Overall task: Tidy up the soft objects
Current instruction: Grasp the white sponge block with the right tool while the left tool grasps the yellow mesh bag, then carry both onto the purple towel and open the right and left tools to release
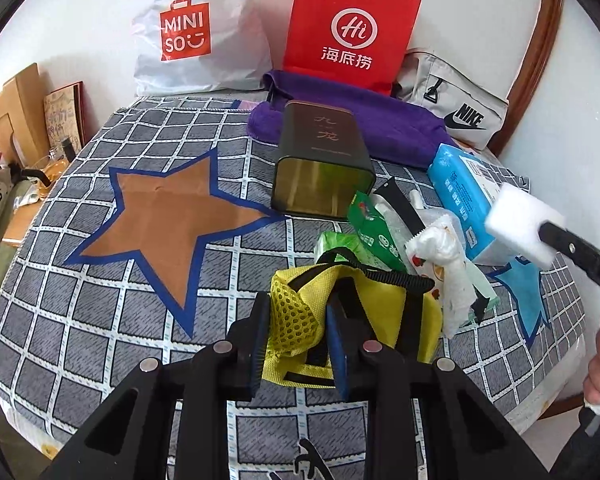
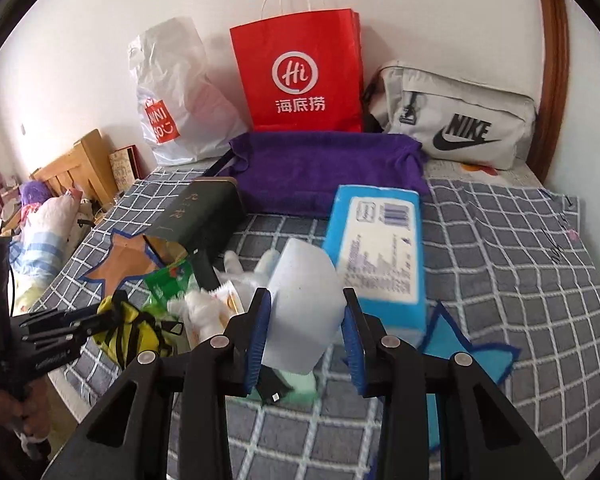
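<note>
My left gripper [image 1: 298, 344] is shut on the mesh side of a yellow bag with black straps [image 1: 380, 300], low on the checked cloth [image 1: 100, 280]. From the right wrist view the same gripper [image 2: 96, 318] and yellow bag [image 2: 136, 332] sit at the lower left. My right gripper [image 2: 306, 332] is shut on a white sponge block [image 2: 304, 304], its blue pads pressed on both sides. In the left wrist view that sponge [image 1: 520, 220] hangs above the blue tissue pack [image 1: 460, 192], with one black finger [image 1: 572, 248] behind it.
A pile of green packets [image 1: 372, 232] and a white wrapped bundle [image 1: 448, 264] lies by the bag. A dark tin [image 1: 320, 160] lies on its side. Behind are a purple towel [image 2: 324, 168], red paper bag [image 2: 300, 72], white plastic bag [image 1: 196, 32] and grey pouch [image 2: 460, 120].
</note>
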Tool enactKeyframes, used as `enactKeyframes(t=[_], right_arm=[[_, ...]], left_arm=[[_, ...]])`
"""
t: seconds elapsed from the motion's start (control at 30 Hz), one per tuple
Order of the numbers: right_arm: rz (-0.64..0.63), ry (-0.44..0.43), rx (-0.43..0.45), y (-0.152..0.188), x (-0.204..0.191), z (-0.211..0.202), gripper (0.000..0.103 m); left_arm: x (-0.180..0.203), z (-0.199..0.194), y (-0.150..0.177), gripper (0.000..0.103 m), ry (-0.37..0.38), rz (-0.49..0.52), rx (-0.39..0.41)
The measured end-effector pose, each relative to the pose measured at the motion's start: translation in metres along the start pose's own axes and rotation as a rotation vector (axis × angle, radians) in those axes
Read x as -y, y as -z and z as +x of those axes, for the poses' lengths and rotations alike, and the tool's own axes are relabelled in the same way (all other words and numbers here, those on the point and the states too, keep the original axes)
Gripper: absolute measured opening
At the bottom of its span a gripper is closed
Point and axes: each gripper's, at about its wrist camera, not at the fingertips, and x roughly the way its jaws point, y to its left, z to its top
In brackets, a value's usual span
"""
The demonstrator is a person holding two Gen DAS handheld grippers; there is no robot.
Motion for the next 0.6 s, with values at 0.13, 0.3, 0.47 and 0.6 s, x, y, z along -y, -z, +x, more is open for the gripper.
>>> enactKeyframes(t=[0.13, 0.3, 0.47, 0.6], right_arm=[[0.018, 0.019, -0.011, 0.024, 0.013, -0.022, 0.035], [0.016, 0.040, -0.021, 0.050, 0.023, -0.039, 0.035], [0.036, 0.067, -0.063, 0.068, 0.037, -0.035, 0.035], [0.054, 0.074, -0.130, 0.079, 0.042, -0.023, 0.034]], left_arm=[[0.005, -0.006, 0.005, 0.025, -0.018, -0.013, 0.000], [0.006, -0.018, 0.007, 0.025, -0.038, -0.034, 0.007], [0.012, -0.032, 0.004, 0.025, -0.060, -0.025, 0.017], [0.017, -0.044, -0.002, 0.025, -0.062, -0.021, 0.026]])
